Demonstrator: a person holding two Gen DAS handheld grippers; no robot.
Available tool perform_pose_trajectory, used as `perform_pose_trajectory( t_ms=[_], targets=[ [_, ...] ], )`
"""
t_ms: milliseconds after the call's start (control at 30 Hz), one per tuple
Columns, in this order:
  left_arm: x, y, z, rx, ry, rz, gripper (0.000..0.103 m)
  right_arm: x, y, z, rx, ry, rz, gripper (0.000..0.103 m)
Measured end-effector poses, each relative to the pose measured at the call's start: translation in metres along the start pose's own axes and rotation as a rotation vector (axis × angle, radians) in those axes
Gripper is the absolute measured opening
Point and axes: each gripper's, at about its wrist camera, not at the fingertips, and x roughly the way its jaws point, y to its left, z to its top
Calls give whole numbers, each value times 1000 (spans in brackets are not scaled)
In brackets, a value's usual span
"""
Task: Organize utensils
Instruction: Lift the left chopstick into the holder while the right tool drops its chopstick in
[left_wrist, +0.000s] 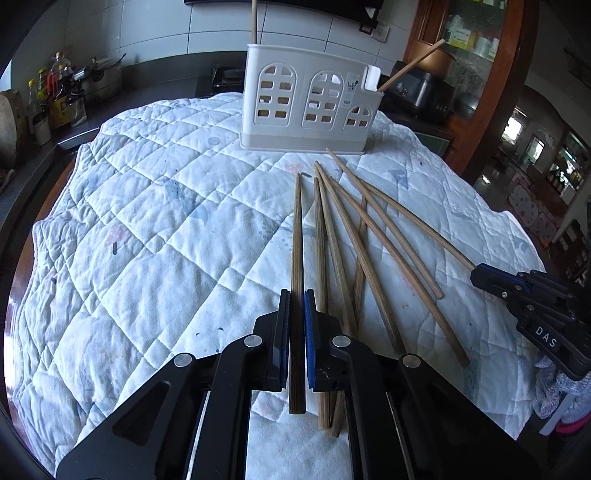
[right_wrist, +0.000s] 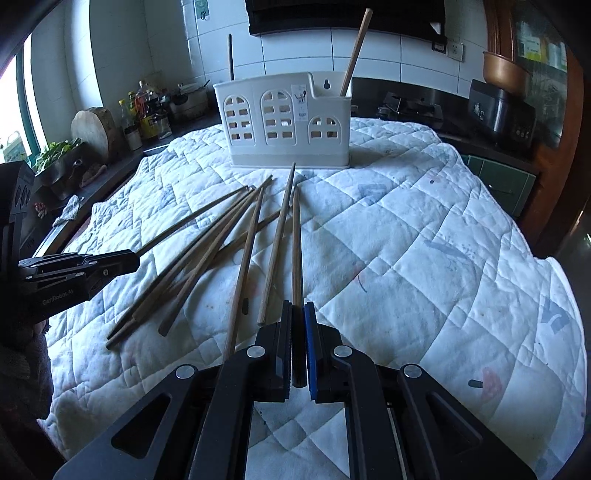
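Both claws nearly closed, left claw (left_wrist: 295, 295) gripping chopstick (left_wrist: 296, 236), right claw (right_wrist: 298, 308) another (right_wrist: 296, 251)

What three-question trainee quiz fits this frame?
1. True or false: the left tool grips a dark wooden chopstick.
2. How many standing chopsticks are in the white plastic holder with arched cut-outs? A none, B two, C five.
3. What does the right tool hold?
Key: 1 true; 2 B; 3 a brown wooden chopstick.
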Motion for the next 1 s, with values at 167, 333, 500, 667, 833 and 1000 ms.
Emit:
perform_pose_trajectory(
  t_ms=[167,333,500,667,833,1000],
  targets=[
    [-23,2,12,3,-65,-4,6,-28,2,21,-21,-85,-5,7],
    [-42,2,29,19,-134,-10,6,-47,4,50,-40,-147,14,7],
    [-53,5,48,26,-175,-21,6,-50,4,81,-63,-161,32,7],
    [-62,8,69,31,-203,-44,6,-59,0,116,-76,-172,59,7],
    [-67,8,96,48,-214,-65,6,-75,-4,157,-98,-187,65,7],
    [-74,6,122,71,-227,-79,6,-95,-13,200,-121,-205,49,7]
  ],
)
